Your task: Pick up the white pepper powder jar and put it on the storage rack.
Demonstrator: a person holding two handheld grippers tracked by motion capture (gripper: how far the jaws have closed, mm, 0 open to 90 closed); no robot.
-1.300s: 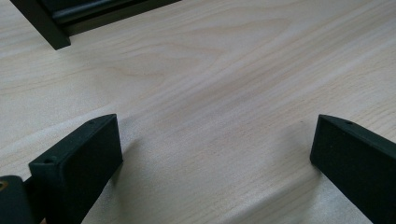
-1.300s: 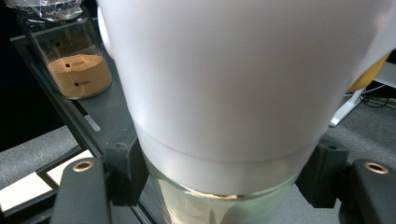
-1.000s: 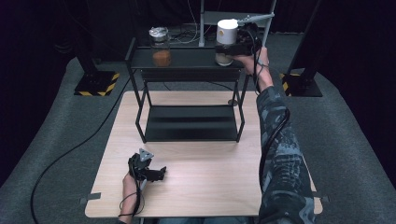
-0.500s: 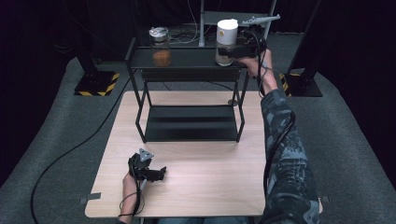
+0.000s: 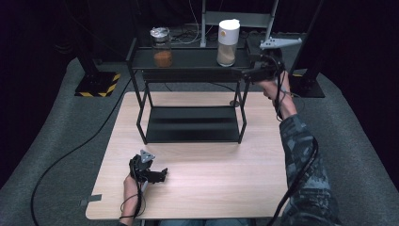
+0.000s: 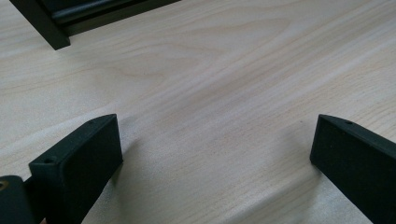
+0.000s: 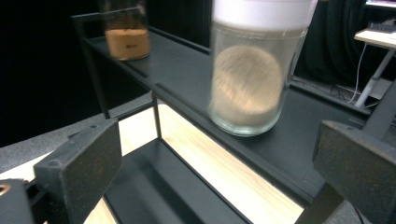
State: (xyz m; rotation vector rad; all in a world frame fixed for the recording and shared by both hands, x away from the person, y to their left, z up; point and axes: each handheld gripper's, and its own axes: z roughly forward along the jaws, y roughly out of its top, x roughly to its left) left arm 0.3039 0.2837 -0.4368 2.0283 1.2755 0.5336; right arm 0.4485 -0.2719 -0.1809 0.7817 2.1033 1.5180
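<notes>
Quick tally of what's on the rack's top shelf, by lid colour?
White-lidded jar: 1
Clear-lidded jar with orange-brown contents: 1
Total on the top shelf: 2

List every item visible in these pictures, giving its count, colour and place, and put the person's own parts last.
White-lidded glass jar: one, pale beige contents, top shelf, right.
Metal-lidded glass jar: one, orange powder, top shelf, left.
Black metal two-tier rack: one, far side of table.
Light wooden table: one, centre.
Right gripper: one, black, jaws just opened and empty, beside the rack's right end.
Left gripper: one, black, open, low over the table's near left.
</notes>
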